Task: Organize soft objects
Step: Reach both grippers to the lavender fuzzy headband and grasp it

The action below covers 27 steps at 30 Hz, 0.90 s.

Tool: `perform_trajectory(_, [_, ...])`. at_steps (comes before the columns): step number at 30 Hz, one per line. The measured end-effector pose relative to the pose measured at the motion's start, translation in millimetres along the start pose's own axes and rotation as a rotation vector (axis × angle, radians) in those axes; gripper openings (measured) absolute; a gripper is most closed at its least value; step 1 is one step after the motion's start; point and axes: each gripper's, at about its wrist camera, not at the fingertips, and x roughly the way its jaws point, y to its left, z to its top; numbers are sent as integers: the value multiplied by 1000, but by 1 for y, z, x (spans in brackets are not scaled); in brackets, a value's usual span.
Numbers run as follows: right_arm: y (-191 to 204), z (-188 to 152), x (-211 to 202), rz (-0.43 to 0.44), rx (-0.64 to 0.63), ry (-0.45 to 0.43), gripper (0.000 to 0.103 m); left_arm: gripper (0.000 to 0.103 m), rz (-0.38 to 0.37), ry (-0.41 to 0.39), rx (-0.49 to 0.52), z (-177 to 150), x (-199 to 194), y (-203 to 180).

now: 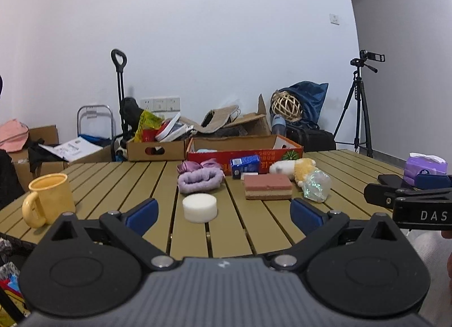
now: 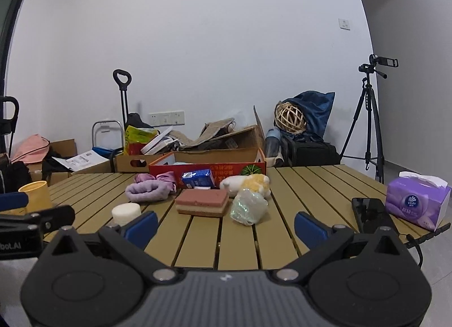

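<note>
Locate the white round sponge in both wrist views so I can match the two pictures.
Left wrist view: the white round sponge sits near centre, on the table just ahead of the open left tool.
Right wrist view: the sponge is low on the left, partly behind the right tool's left finger.
Shared landmark: the pink layered sponge, to its right in both.

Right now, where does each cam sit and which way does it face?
Left wrist: on the left claw, low at the table's near edge, facing the white sponge puck and red box; own open fingers show, right claw at the right edge.
Right wrist: on the right claw, beside it, facing the layered sponge; own open fingers show, left claw at the left edge.
Shared: slatted table, yellow mug, purple headband, tripod.
</note>
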Motion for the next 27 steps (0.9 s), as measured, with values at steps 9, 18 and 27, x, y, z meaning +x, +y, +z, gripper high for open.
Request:
perform_trajectory(9, [4, 12, 17, 63, -2, 25, 102, 102, -31, 37, -90, 19, 21, 18])
perform_trajectory(18, [24, 56, 130, 266, 42, 149, 74, 85, 46, 101, -249, 67, 130, 90])
perform_trajectory(27, [74, 86, 324, 324, 96, 313, 55, 58, 6, 346, -477, 62, 304, 149])
